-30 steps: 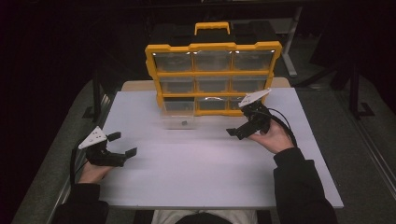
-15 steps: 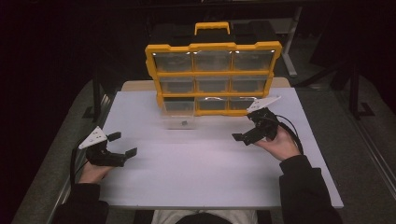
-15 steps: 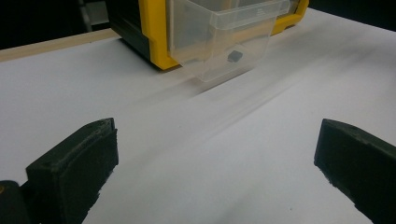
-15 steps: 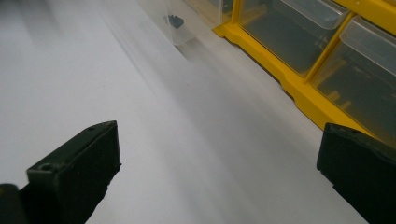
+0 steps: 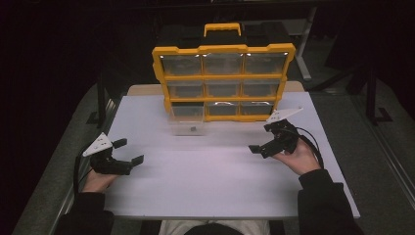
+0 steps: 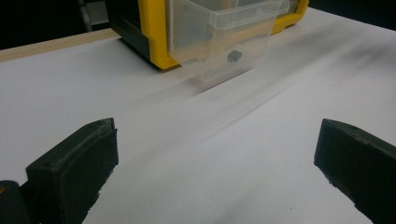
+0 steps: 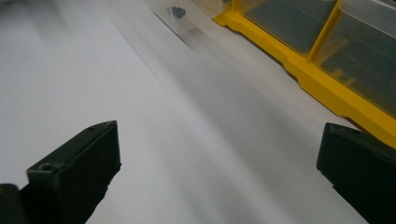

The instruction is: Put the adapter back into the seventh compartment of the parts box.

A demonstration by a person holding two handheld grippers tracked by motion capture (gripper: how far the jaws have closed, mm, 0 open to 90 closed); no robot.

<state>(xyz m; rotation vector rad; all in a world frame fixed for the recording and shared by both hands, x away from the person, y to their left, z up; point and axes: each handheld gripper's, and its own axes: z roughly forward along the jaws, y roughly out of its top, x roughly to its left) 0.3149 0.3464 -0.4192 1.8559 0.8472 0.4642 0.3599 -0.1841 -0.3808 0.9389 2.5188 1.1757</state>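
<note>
1. The left gripper (image 5: 128,152) is sitting low over the near-left part of the white tabletop (image 5: 215,186), its jaws gaping wide with nothing between them; the left gripper view is showing bare surface between the two black pads.
2. The right gripper (image 5: 261,142) is hovering at the right side, just in front of the yellow drawer organizer (image 5: 223,78), its jaws likewise spread wide and empty.
3. The organizer is standing upright at the far edge, with the clear bottom-left drawer (image 5: 187,120) pulled forward and projecting onto the table; the other drawers appear seated.
4. A small dark part (image 5: 193,129) is lying on the floor of that open drawer, apart from both grippers.
5. Risk, judged: the drawer is hanging well out of its slot, so a careless push or downward reach could tip it or drag it free, spilling the part.
6. Risk, judged: the part is small and sits against clear walls, so wide jaws entering at an angle could strike the drawer rim and shift the organizer.
</note>
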